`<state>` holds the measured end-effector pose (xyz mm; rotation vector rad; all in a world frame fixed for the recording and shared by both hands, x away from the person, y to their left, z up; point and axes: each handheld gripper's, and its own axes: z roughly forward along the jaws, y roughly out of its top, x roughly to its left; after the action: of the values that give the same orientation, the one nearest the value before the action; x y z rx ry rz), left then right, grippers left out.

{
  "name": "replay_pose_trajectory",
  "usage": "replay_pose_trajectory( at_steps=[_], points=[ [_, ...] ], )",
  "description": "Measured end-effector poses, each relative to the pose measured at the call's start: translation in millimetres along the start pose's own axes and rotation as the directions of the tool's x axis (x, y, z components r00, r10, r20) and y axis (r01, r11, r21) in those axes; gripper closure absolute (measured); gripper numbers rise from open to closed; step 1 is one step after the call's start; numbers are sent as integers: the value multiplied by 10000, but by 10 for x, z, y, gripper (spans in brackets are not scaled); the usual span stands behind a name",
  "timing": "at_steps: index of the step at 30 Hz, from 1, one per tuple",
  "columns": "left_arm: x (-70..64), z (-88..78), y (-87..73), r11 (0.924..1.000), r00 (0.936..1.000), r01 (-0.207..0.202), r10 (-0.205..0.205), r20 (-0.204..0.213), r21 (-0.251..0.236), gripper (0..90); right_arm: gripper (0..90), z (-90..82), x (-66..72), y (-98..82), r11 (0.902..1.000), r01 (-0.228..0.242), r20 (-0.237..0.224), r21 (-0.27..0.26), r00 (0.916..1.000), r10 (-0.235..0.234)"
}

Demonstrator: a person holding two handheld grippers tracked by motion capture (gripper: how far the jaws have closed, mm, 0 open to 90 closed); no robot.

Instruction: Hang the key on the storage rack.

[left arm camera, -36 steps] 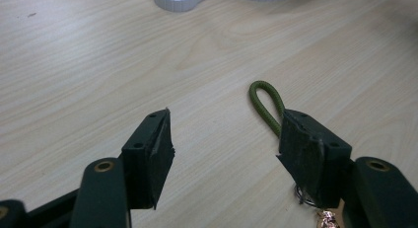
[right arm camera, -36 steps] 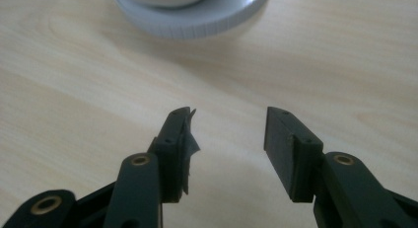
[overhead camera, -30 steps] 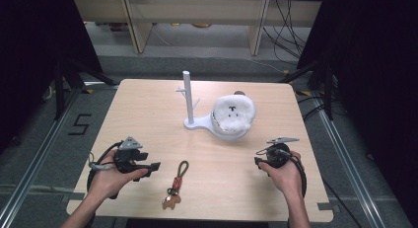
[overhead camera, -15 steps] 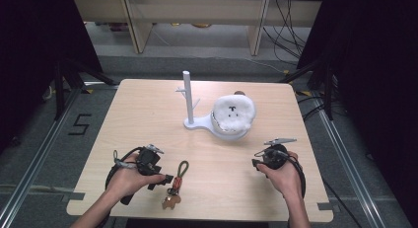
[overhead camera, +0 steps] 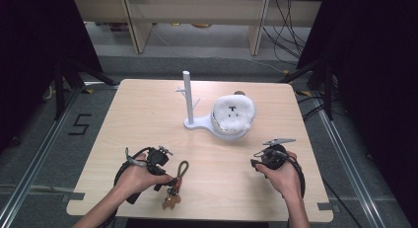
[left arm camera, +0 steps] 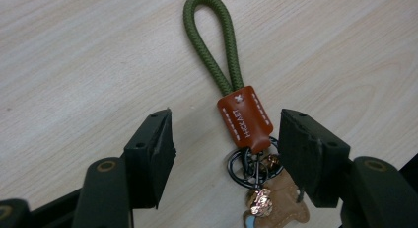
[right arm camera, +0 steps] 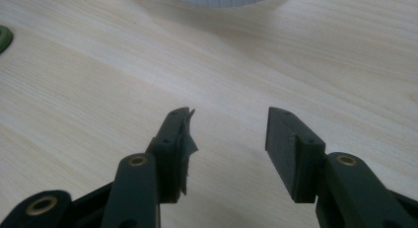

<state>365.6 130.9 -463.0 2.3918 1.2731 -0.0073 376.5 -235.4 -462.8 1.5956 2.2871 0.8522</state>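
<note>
A keychain [left arm camera: 244, 119] lies flat on the wooden table: an olive cord loop [left arm camera: 209, 38], a brown leather tab, dark rings and a small tan charm [overhead camera: 171, 201]. My left gripper [left arm camera: 224, 139] is open, its jaws on either side of the leather tab and not touching it. In the high view that left gripper [overhead camera: 170, 181] sits at the table's front left, over the keychain [overhead camera: 178, 176]. My right gripper [right arm camera: 229, 134] is open and empty, low over bare wood; it is held at the front right [overhead camera: 256, 164].
A white stand [overhead camera: 189, 102] with a post and short pegs rises at the table's middle. A fluffy white plush [overhead camera: 232, 112] rests on its base, right of the post. The front table edge [overhead camera: 197, 219] lies close behind both hands. Shelving and cables are beyond the far edge.
My left gripper moved right and toward the front, from the table's left part to the keychain, and now straddles its leather tab. The right gripper barely moved.
</note>
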Motion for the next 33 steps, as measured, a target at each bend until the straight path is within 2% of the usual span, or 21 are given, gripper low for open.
replay_pose_trajectory(
  at_steps=[1, 2, 4, 5, 7, 8, 10, 18, 20, 26, 30, 33],
  points=[
    [-27, 8, 1, 9996, 9995, 285, -285, 116, 42, 378, 529, -3, 19, -3, 9997, -239, 5, 49, 9997, 239],
    [-40, 15, 5, 9994, 9994, 328, -329, 110, 89, 378, 527, -1, -15, 3, 9997, 231, 19, -18, 9997, -231],
    [-46, 24, 15, 9995, 9997, 229, -231, 103, 203, 378, 522, 1, -1, 6, 9998, 175, -8, -51, 9998, -175],
    [-52, 34, 15, 9995, 9997, 248, -249, 75, 194, 382, 520, -4, -5, 13, 9996, 266, -113, 92, 9996, -265],
    [-72, 51, 14, 9991, 9994, 352, -352, 6, 237, 387, 516, -2, 8, 15, 9995, 305, -33, 48, 9995, -304],
    [-59, 53, 22, 9996, 10000, 84, -83, -32, 258, 388, 514, -1, 12, 13, 9994, 342, -102, -19, 9994, -342],
    [-89, 62, 23, 9989, 9994, 346, -347, 19, 306, 389, 511, -3, 23, 18, 9994, 351, -99, 77, 9993, -350],
    [-172, 133, 49, 9982, 9996, 284, -280, -84, 535, 394, 504, 1, 24, 19, 9991, 410, -98, 58, 9991, -409],
    [-172, 142, 56, 9972, 9998, 34, -18, -208, 742, 396, 504, 0, 24, 19, 9991, 412, -107, 61, 9991, -412],
    [-202, 186, 54, 9968, 9990, 102, -68, -437, 792, 401, 501, 1, 27, 19, 9990, 435, -123, 44, 9990, -435],
    [-198, 188, 66, 9934, 9982, -195, 257, -539, 1129, 414, 496, 1, 28, 21, 9992, 392, -125, 6, 9992, -392],
    [-210, 209, 66, 9937, 9981, -86, 153, -597, 1115, 422, 492, 4, 31, 19, 9994, 338, -222, 3, 9992, -338]
  ],
)
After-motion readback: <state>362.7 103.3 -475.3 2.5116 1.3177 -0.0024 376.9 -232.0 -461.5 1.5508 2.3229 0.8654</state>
